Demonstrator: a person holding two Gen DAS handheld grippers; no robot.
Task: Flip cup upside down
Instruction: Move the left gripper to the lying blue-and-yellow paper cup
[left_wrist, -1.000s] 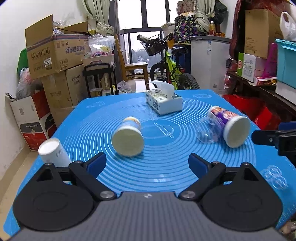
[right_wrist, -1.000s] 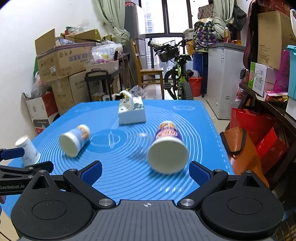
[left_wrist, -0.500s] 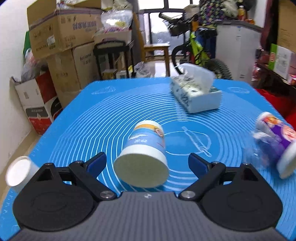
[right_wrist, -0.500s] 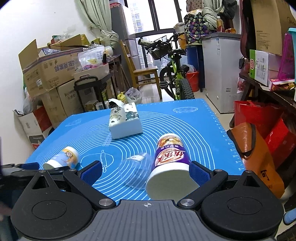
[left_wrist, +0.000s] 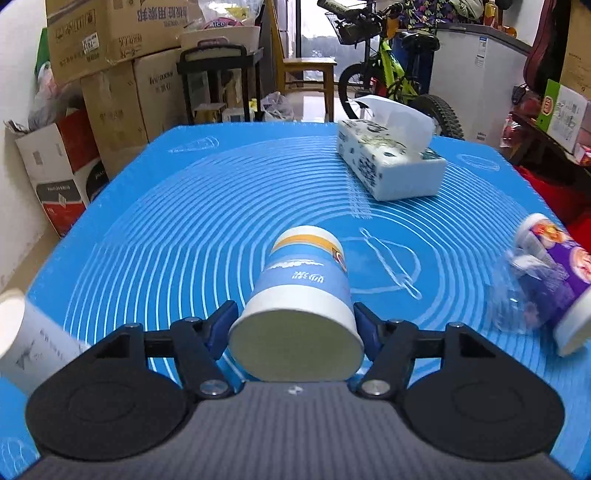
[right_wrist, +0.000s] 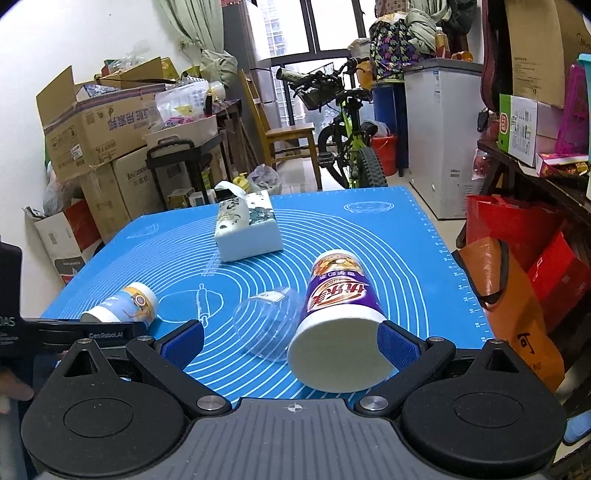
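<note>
A blue and white paper cup (left_wrist: 306, 295) lies on its side on the blue mat (left_wrist: 184, 221), base toward me. My left gripper (left_wrist: 295, 325) is shut on it, one pad against each side of the wide end. The cup also shows in the right wrist view (right_wrist: 122, 308). A purple cup (right_wrist: 340, 317) lies on its side with a clear plastic cup (right_wrist: 266, 321) beside it. My right gripper (right_wrist: 291, 343) is open, its right pad close to the purple cup's wide end. A white paper cup (left_wrist: 33, 339) lies at the mat's left edge.
A tissue box (left_wrist: 388, 162) sits on the far part of the mat, also in the right wrist view (right_wrist: 247, 232). Cardboard boxes (left_wrist: 110, 55) stand to the left, a bicycle (right_wrist: 343, 125) behind, and an orange bag (right_wrist: 517, 314) hangs off the right edge.
My left gripper moved forward and closed its pads on the blue and white cup. My right gripper moved closer to the purple cup and its fingers narrowed somewhat.
</note>
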